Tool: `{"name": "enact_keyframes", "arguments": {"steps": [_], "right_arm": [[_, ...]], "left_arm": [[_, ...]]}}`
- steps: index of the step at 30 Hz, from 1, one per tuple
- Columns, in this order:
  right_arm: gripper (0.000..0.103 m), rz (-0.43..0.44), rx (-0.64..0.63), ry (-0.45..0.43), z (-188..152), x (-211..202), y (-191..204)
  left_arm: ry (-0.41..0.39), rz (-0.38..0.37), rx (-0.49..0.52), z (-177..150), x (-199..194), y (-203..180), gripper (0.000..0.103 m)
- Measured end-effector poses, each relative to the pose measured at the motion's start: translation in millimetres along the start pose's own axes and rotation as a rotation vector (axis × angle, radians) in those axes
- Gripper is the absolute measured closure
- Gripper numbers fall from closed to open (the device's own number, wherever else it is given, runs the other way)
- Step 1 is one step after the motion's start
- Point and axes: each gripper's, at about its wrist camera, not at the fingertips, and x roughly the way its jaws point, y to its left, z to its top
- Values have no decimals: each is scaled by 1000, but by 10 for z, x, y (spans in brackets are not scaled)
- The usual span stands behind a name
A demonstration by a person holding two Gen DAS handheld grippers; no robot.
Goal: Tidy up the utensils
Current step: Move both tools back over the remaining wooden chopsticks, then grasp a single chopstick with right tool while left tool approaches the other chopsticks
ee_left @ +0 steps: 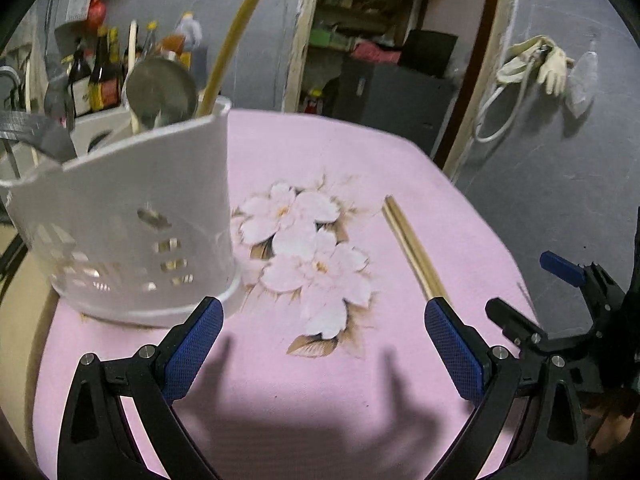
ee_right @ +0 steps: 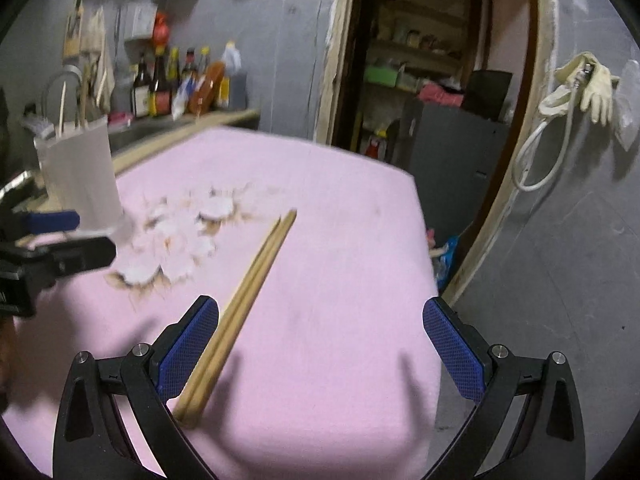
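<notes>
A pair of wooden chopsticks (ee_left: 412, 250) lies on the pink flowered cloth (ee_left: 304, 160), to the right of the flower print. A white perforated utensil holder (ee_left: 132, 220) stands at the left with a ladle (ee_left: 160, 88) and a long stick in it. My left gripper (ee_left: 320, 344) is open and empty above the cloth, its right finger near the chopsticks' near end. In the right wrist view my right gripper (ee_right: 320, 344) is open, and the chopsticks (ee_right: 244, 300) lie beside its left finger. The holder (ee_right: 80, 172) stands far left.
Sauce bottles (ee_right: 176, 80) line a counter behind the table. A doorway with shelves and a dark cabinet (ee_right: 452, 144) is beyond the far edge. Gloves and a hose (ee_right: 576, 92) hang on the right wall. The table's right edge drops off near my right gripper.
</notes>
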Motion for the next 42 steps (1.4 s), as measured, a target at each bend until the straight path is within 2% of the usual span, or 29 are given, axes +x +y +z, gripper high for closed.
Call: {"name": "enact_keyframes", "arguments": {"steps": [8,16,19,22,23,24,26,27,29,30,32,34,35,42], "right_arm": [[0,-13,-96,124,-48,247,122],[0,-25,-115,173,-3,405,120],[3,-48,-104,165,15,414,51],[15,-59,-79,158,18,410,-64],[24,-56,-71,156,14,399,-98],[28,-51,-68,153,20,401,-97],[45,-30,-56,139,12,365,-133],[50,-22,-56,136,17,367,-130],[64,1,-57,129,14,354,-128],[68,12,-58,127,7,347,-122],[82,40,-56,125,2,334,-118],[92,46,-53,123,3,320,-119],[96,47,-51,120,-2,314,-129],[98,42,8,129,-83,239,-319]], "left_arm": [[87,-8,-45,-3,132,110,4],[114,-20,-46,31,137,140,4],[127,-35,-42,37,139,103,4],[141,-51,-31,47,155,74,4],[144,-55,-25,50,161,62,4],[151,-61,-15,56,168,43,4],[164,-72,1,61,196,16,5],[168,-79,9,69,203,-2,5],[172,-88,26,87,227,-40,5],[174,-90,35,85,246,-66,6],[179,-99,60,106,268,-110,9],[191,-114,71,144,323,-157,14],[198,-123,72,154,350,-163,18],[249,-186,84,240,517,-249,36]]}}
